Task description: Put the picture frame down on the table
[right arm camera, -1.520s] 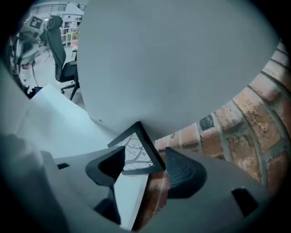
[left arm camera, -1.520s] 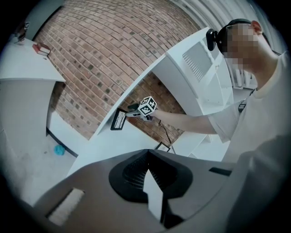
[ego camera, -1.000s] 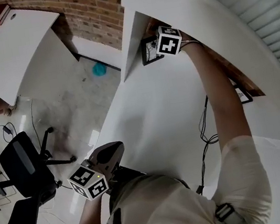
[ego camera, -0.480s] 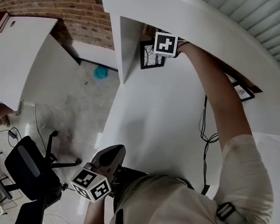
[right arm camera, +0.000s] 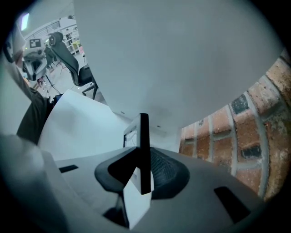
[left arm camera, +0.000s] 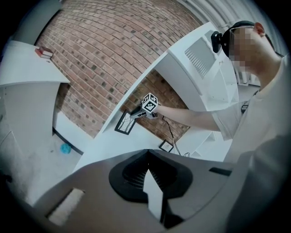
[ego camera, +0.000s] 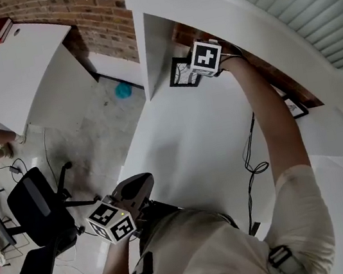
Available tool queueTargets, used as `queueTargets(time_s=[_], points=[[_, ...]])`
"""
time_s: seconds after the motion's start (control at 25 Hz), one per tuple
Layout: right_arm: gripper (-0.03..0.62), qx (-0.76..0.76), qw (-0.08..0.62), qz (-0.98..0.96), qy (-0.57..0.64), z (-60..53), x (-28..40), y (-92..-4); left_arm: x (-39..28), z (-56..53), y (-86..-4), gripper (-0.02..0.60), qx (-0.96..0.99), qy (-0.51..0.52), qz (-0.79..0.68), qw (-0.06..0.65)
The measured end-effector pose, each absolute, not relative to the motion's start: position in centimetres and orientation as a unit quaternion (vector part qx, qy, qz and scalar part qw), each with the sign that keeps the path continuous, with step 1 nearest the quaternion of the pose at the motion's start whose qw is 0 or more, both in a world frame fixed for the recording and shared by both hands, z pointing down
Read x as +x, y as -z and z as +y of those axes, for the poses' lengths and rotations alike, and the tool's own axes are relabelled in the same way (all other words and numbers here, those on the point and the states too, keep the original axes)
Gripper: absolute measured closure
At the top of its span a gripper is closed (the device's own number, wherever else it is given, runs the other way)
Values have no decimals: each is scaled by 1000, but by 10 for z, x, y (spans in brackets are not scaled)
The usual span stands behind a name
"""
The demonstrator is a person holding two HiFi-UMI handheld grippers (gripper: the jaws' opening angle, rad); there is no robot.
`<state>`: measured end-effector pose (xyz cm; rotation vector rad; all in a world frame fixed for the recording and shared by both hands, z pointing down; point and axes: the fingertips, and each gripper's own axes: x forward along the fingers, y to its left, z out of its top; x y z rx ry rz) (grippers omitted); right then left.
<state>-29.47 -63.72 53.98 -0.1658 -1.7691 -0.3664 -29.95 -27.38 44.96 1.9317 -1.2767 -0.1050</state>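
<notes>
Jaws of right gripper (right arm camera: 142,159), just closing, pinch upper rim of thin black-rimmed picture frame (ego camera: 180,73) beside brick wall (ego camera: 72,13); likely light, stiff, glazing fragile; left gripper (left arm camera: 148,154) jaws clenched, empty.

**Brick wall, white furniture, grey floor**

A red brick wall (ego camera: 105,14) runs behind a long white table (ego camera: 188,156), with a white shelf (ego camera: 214,2) above it. A second white desk (ego camera: 15,61) stands to the left, across a scuffed grey floor (ego camera: 80,135). Black office chairs (ego camera: 33,205) sit nearby. A ribbed grey shutter (ego camera: 306,6) fills the upper right.
</notes>
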Motion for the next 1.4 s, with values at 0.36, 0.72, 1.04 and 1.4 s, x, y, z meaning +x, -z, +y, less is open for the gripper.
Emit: queueTargets(time_s=[0.36, 0.72, 1.04, 1.4], points=[[519, -61, 618, -770, 145, -606, -274, -522, -302, -259, -441, 584, 762, 63, -513, 390], [519, -62, 629, -762, 142, -563, -250, -497, -301, -246, -416, 584, 775, 84, -515, 357], [519, -54, 632, -759, 146, -524, -226, -473, -304, -234, -404, 584, 780, 92, -519, 337], [519, -33, 630, -767, 118, -492, -177, -472, -302, -230, -400, 584, 789, 80, -521, 316]])
